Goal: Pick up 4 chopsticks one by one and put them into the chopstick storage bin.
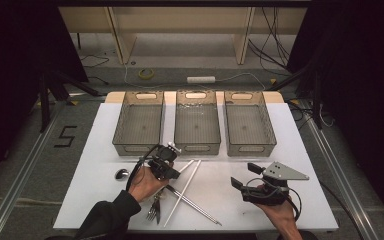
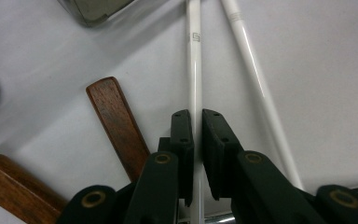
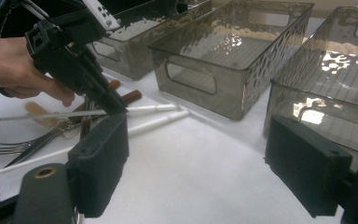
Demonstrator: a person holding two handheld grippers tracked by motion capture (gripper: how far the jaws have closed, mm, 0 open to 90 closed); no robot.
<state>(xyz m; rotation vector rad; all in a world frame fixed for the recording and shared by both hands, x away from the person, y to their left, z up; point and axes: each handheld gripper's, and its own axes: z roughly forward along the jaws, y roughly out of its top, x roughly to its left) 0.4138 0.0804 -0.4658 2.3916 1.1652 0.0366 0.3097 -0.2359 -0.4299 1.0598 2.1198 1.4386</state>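
A dark long sleeve [image 1: 107,216] is worn on the left arm. Black jaws with brass-ringed screws are seen on the left gripper [image 2: 198,135]; a grey three-cornered plate tops the right gripper [image 1: 243,176].

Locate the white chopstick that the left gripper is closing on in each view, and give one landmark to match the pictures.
High view: the white chopstick runs diagonally from the left gripper toward the middle bin.
Left gripper view: it runs up the centre, between the jaws, pads against it.
Right gripper view: it lies level at left, in that gripper's tip.
Shared landmark: the second white chopstick beside it.
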